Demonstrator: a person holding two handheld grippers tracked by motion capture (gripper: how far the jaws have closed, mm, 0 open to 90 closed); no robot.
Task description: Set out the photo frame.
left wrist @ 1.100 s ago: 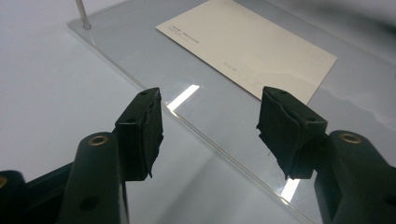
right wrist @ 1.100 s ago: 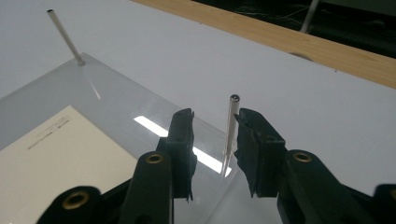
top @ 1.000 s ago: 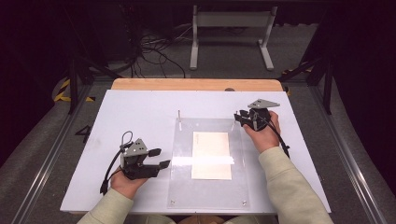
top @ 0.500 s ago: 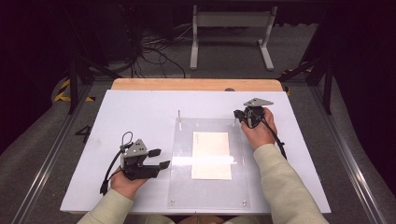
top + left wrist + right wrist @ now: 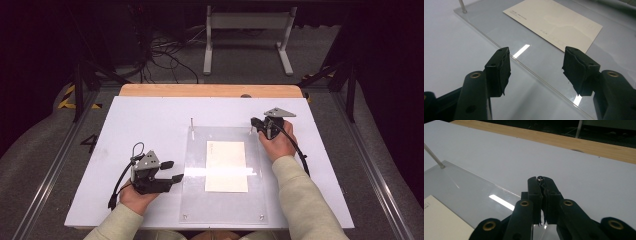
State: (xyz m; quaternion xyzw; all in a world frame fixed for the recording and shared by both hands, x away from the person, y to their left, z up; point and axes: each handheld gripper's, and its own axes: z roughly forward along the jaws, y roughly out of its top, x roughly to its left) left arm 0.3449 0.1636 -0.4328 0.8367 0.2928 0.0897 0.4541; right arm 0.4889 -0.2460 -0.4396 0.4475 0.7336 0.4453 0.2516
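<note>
A clear acrylic plate (image 5: 200, 200) lies on the white board, with a cream card (image 5: 226, 166) at its middle. A thin metal pin (image 5: 192, 124) stands at the plate's far left corner. My right gripper (image 5: 254, 121) is at the far right corner, its jaws shut on the other pin's tip (image 5: 539, 179), which peeks out between the pads. My left gripper (image 5: 172, 171) rests by the plate's left edge, open, with nothing between its jaws (image 5: 536, 67); the card (image 5: 554, 22) lies ahead of them.
The white board (image 5: 150, 120) sits on a wooden table whose far edge (image 5: 210, 90) shows behind it. Beyond the table are a grey stand (image 5: 247, 30) and cables (image 5: 165, 55) on the floor. Metal rails run along both sides.
The right gripper's jaws have closed together at the plate's far right corner, and the right hand has shifted slightly. The left hand has stayed put.
</note>
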